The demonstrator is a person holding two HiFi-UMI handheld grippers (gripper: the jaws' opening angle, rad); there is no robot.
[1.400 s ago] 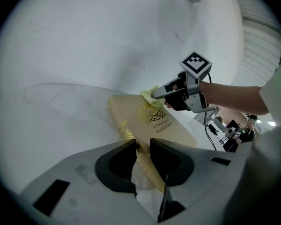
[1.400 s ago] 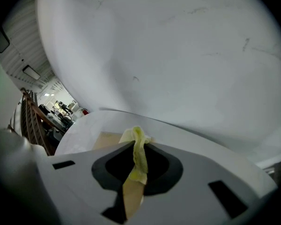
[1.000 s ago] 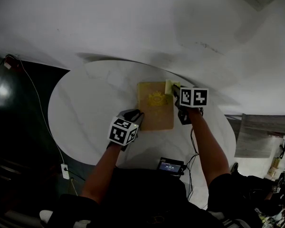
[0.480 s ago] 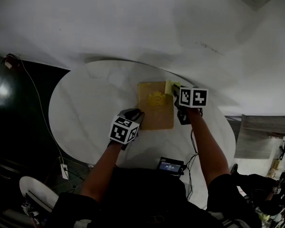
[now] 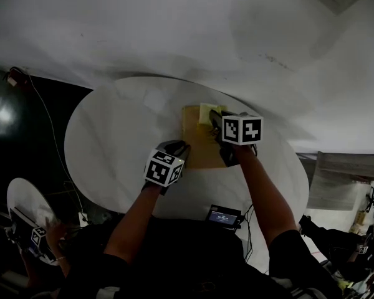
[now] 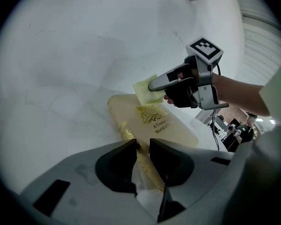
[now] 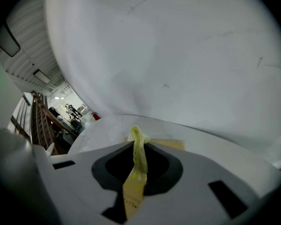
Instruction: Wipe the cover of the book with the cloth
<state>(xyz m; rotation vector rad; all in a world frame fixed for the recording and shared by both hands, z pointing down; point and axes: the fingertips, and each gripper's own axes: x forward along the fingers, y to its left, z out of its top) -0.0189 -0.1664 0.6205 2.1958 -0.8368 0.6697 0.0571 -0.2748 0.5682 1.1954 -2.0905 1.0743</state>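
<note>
A tan book [image 5: 198, 149] with a gold emblem lies flat on the round white table [image 5: 112, 142]. My right gripper [image 5: 213, 118] is shut on a pale yellow cloth [image 5: 206, 112], which rests on the book's far part over the emblem. In the right gripper view the cloth [image 7: 139, 153] stands pinched upright between the jaws, with the book [image 7: 132, 198] below. My left gripper [image 5: 179, 147] sits at the book's near left edge. In the left gripper view its jaws [image 6: 141, 145] are closed on the book's [image 6: 166, 125] edge, and the cloth [image 6: 146, 89] shows beyond.
A small device with a lit screen [image 5: 223, 217] sits at the table's near edge. A cable [image 5: 50, 136] runs down the dark floor at left. A person holding a white round object [image 5: 26, 213] is at the lower left.
My right gripper has slid left with the cloth, from the book's far right corner onto the emblem. A person has come into view at the lower left. The left gripper has stayed put.
</note>
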